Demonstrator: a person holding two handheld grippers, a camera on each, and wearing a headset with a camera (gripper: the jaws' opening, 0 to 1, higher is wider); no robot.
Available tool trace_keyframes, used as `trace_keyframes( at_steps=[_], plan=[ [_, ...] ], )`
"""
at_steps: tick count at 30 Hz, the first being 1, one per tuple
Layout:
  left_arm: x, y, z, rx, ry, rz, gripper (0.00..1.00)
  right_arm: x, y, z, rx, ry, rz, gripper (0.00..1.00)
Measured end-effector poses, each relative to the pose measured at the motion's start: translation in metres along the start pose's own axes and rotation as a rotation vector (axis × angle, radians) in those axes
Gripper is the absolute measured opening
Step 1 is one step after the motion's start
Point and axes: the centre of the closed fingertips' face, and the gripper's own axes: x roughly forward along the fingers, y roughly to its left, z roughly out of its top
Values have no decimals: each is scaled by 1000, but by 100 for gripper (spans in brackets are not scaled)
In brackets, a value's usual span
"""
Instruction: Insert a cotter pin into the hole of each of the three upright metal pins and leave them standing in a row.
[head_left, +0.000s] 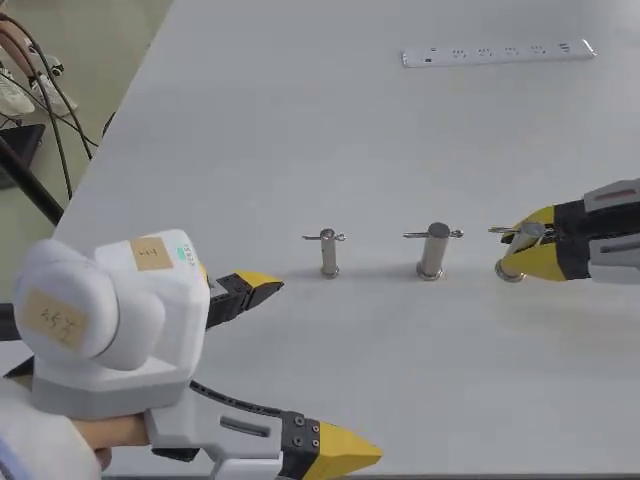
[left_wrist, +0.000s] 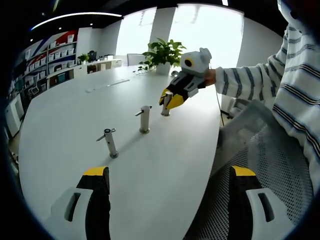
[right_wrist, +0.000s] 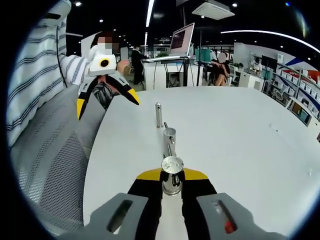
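Observation:
Three upright metal pins stand in a row on the white table. The left pin (head_left: 329, 255) (left_wrist: 110, 143) (right_wrist: 158, 114) and the middle pin (head_left: 433, 252) (left_wrist: 145, 119) (right_wrist: 169, 138) each carry a cotter pin (head_left: 324, 237) through the top. My right gripper (head_left: 513, 250) (left_wrist: 169, 101) (right_wrist: 172, 176) is shut on the right pin (head_left: 512, 268) (right_wrist: 172, 164), its yellow jaws pressed on both sides of the shaft. A thin cotter pin (head_left: 501, 231) sticks out beside that pin's head. My left gripper (head_left: 330, 370) (left_wrist: 169, 172) (right_wrist: 107, 107) hangs open and holds nothing, near the table's front left edge.
A white power strip (head_left: 497, 52) lies at the far right of the table. Cables (head_left: 40, 90) hang past the table's left edge. A mesh chair (left_wrist: 260, 145) stands by the table edge, and a potted plant (left_wrist: 162, 52) at the far end.

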Motion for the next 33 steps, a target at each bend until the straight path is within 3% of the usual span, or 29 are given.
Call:
trace_keyframes(
  at_steps=[19,33],
  plan=[
    [-2,4,-11,-23,38,20,99,5,-6,-17,-2,31,-3,8],
    [-5,4,-6,-12,40,23,98,5,-9,-21,6,27,-29,9]
  ],
)
